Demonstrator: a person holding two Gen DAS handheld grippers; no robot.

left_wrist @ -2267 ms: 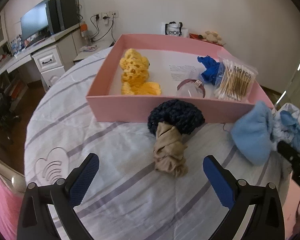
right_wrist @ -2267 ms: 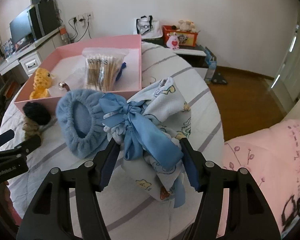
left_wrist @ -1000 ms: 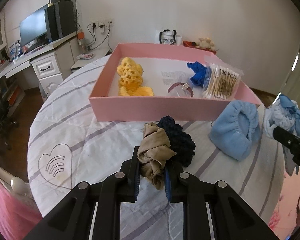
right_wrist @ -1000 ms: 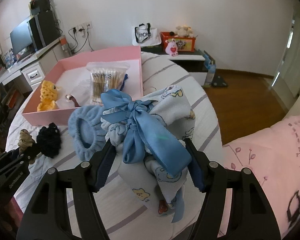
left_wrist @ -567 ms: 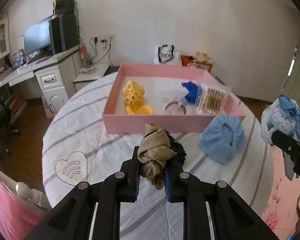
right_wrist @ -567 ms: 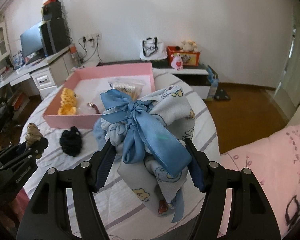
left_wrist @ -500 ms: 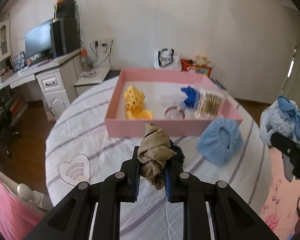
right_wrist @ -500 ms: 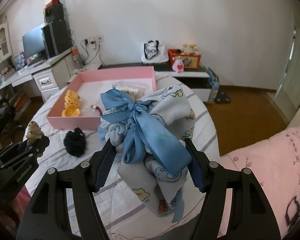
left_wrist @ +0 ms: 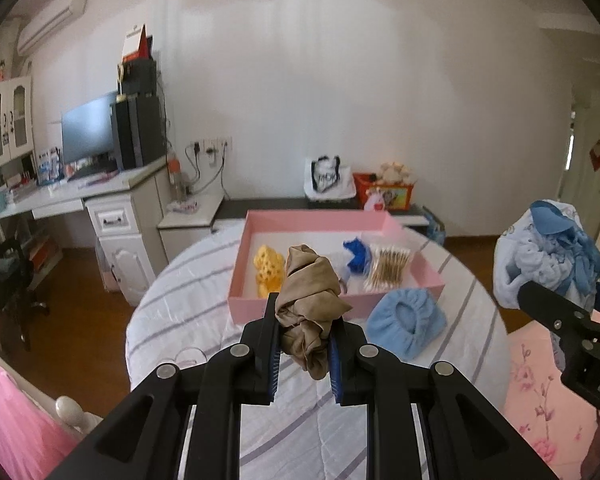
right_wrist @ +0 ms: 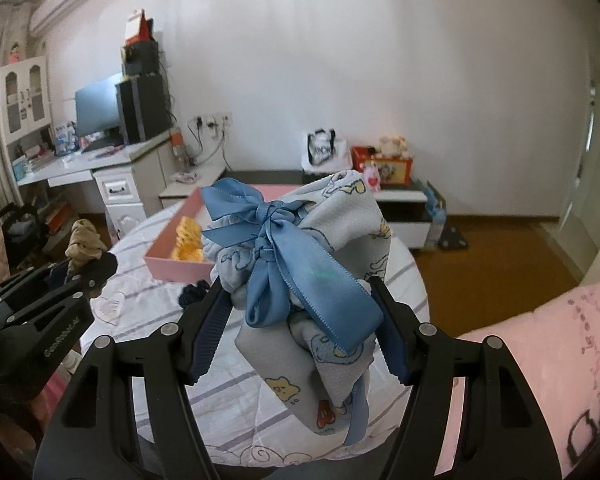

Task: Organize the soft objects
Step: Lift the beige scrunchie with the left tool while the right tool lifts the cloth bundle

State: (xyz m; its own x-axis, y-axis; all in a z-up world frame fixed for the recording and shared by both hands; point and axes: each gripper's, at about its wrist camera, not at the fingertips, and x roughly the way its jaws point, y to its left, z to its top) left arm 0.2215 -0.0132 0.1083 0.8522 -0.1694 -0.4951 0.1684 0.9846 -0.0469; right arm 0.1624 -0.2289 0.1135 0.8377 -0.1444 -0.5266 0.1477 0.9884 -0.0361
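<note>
Since both loads seem bound for the pink box [left_wrist: 336,219], the left hand-held gripper [left_wrist: 303,354] pinches the beige scrunchie [left_wrist: 310,294], lifted clear of the table [left_wrist: 188,312], and the right hand-held gripper [right_wrist: 302,332] clamps the blue bow bundle [right_wrist: 300,264].

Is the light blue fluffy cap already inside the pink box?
No. In the left wrist view the light blue fluffy cap lies on the striped tablecloth, just outside the pink box near its front right corner.
</note>
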